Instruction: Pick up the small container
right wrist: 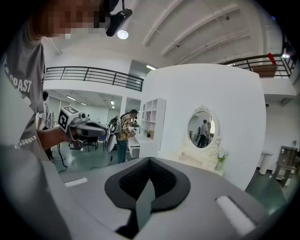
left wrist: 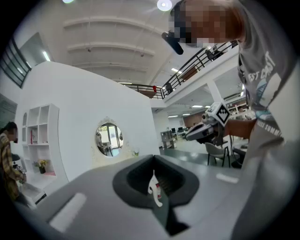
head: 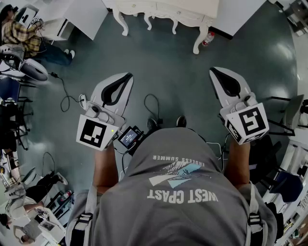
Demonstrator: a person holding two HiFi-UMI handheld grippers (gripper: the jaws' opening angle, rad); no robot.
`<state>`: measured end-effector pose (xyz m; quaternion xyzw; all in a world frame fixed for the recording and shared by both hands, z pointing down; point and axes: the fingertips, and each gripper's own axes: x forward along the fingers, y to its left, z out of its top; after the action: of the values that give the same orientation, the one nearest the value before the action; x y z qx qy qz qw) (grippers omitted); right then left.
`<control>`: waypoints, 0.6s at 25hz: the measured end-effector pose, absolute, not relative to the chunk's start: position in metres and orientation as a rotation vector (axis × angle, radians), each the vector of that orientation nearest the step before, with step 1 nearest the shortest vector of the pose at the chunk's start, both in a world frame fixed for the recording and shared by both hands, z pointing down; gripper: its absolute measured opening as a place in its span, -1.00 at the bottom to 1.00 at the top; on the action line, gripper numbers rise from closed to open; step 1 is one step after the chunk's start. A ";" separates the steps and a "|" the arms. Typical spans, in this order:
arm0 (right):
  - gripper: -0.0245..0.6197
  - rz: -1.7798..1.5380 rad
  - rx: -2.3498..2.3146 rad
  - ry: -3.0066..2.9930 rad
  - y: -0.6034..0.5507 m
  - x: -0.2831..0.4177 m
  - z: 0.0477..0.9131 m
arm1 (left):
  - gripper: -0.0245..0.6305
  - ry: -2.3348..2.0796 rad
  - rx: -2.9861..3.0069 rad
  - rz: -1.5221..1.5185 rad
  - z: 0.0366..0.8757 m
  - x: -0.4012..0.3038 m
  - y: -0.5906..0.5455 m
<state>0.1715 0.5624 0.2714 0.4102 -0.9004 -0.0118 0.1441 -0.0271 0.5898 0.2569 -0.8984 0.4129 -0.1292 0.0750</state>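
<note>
Only two shut hand-held grippers, left [head: 128,76] and right [head: 214,71]; one ornate table [head: 166,10].

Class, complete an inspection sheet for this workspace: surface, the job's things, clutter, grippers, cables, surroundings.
Surface: dark floor; no worktop under the grippers.
Job's things: small container, nothing seen.
Clutter: bottle on the floor beside a leg of the white dressing table.
Grippers: left gripper shut, empty; right gripper shut, empty; both held out over the floor.
Cables: black cable trailing across the floor at left.
Surroundings: seated person at top left; round mirror against a white wall.
</note>
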 end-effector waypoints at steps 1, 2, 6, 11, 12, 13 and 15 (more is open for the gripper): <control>-0.93 -0.034 1.184 -2.594 0.563 0.168 0.271 | -0.92 1.235 -2.696 -0.384 0.257 -0.030 0.590; -0.93 -0.033 1.185 -2.592 0.564 0.165 0.271 | -0.92 1.232 -2.697 -0.382 0.256 -0.033 0.591; -0.93 -0.030 1.194 -2.583 0.565 0.153 0.270 | -0.92 1.222 -2.708 -0.380 0.257 -0.046 0.591; -0.93 -0.021 1.210 -2.567 0.566 0.136 0.272 | -0.92 1.205 -2.724 -0.376 0.259 -0.064 0.589; -0.93 -0.018 1.213 -2.563 0.566 0.132 0.272 | -0.92 1.200 -2.728 -0.375 0.260 -0.068 0.588; -0.93 -0.016 1.216 -2.559 0.566 0.128 0.272 | -0.92 1.194 -2.731 -0.373 0.259 -0.071 0.587; -0.92 -0.012 1.223 -2.553 0.566 0.120 0.271 | -0.92 1.181 -2.735 -0.364 0.258 -0.079 0.586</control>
<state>0.1199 0.5658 0.2713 0.4267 -0.8911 -0.0042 0.1547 -0.0793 0.5860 0.2577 -0.9091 0.3926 -0.1208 0.0702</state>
